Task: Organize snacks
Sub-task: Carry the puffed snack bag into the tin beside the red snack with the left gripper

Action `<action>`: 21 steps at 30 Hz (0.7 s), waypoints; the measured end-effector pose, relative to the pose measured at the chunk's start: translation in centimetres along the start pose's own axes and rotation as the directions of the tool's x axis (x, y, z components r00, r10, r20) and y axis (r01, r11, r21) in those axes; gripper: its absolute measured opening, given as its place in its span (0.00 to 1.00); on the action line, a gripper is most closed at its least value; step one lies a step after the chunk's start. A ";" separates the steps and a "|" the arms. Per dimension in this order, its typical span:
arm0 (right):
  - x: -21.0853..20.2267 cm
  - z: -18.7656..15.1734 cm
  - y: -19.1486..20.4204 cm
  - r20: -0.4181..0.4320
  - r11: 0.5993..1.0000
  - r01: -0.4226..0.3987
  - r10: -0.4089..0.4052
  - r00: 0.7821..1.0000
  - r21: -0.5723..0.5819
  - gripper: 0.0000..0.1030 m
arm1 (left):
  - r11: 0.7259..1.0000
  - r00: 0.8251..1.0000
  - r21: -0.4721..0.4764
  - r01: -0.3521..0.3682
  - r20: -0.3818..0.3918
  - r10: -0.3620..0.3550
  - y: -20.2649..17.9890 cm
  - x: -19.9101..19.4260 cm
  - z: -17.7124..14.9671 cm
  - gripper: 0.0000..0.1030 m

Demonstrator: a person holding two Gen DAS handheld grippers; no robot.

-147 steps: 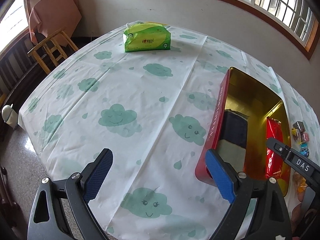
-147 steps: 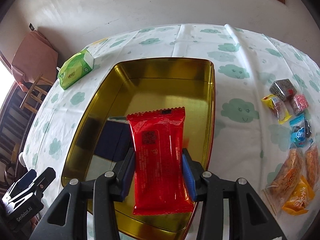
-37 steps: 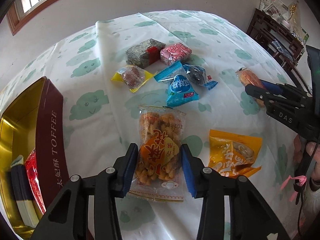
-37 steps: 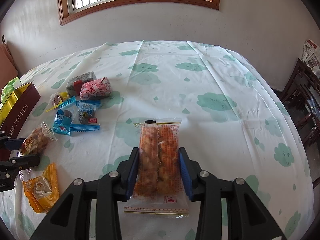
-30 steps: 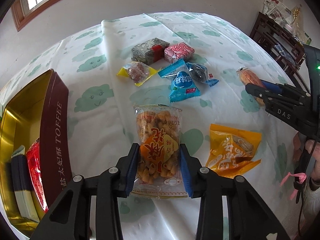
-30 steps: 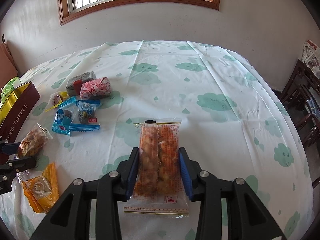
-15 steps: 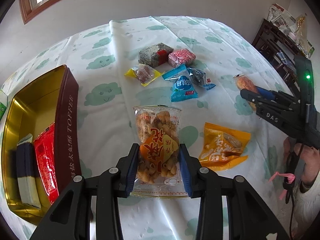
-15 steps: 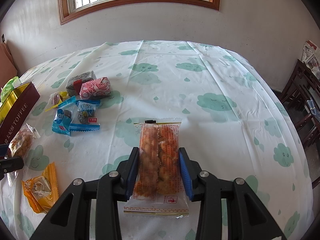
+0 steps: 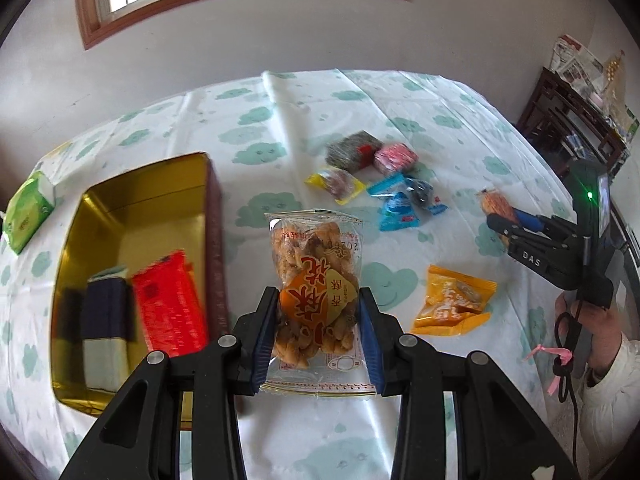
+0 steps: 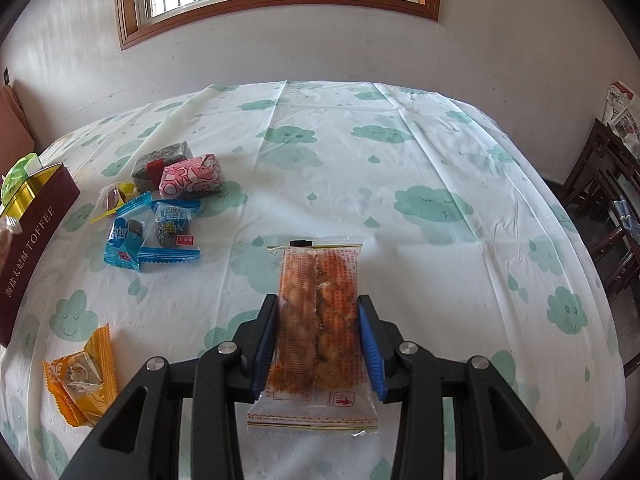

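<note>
**Both claws loaded, tin open at left**

Far left on my bench (image 9: 304,120): a green tissue pack (image 9: 28,210), then the gold-lined toffee tin (image 9: 140,204), maroon outside. Inside it I count a dark blue-and-pale packet (image 9: 106,332) and a red packet (image 9: 170,306) side by side at the near end.

Centre: my left claw (image 9: 318,332) is closed on a clear bag of fried twists (image 9: 316,280) with an orange label, held up just right of the tin.

Beyond it, loose on the cloud-print cloth: a grey block (image 9: 348,154), pink-patterned block (image 9: 396,157), yellow-ended candy (image 9: 336,184), two blue-wrapped sweets (image 9: 400,204), and nearer, an orange packet (image 9: 454,300).

Right: my right claw (image 10: 318,344) is closed on a long clear pack of golden crackers (image 10: 318,316), its far end touching the bench or just above it; I cannot tell which.
</note>
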State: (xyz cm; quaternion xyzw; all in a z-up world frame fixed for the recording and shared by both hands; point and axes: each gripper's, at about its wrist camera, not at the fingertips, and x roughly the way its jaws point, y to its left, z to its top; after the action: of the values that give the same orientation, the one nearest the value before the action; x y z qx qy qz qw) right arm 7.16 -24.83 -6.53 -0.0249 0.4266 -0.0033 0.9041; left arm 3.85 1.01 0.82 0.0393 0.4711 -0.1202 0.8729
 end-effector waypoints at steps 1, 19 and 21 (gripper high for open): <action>0.0 0.0 0.0 0.000 1.000 0.000 0.000 1.000 0.000 0.39 | 1.000 1.000 -0.006 -0.005 0.007 0.005 0.5 -0.3 0.0 0.34; 0.0 0.0 0.0 0.000 1.000 0.001 -0.001 1.000 -0.001 0.39 | 0.967 0.984 -0.183 -0.179 -0.049 0.173 12.5 -0.4 -1.7 0.34; 0.0 0.0 0.0 0.000 1.000 0.001 -0.001 1.000 -0.001 0.39 | 0.965 0.982 -0.184 -0.189 -0.064 0.180 13.1 -0.1 -2.1 0.34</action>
State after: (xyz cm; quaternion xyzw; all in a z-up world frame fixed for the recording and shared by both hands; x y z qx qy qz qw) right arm 7.18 -24.86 -6.49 -0.0254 0.4267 -0.0034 0.9040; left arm 5.36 14.11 -0.84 0.0027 0.4951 0.0080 0.8688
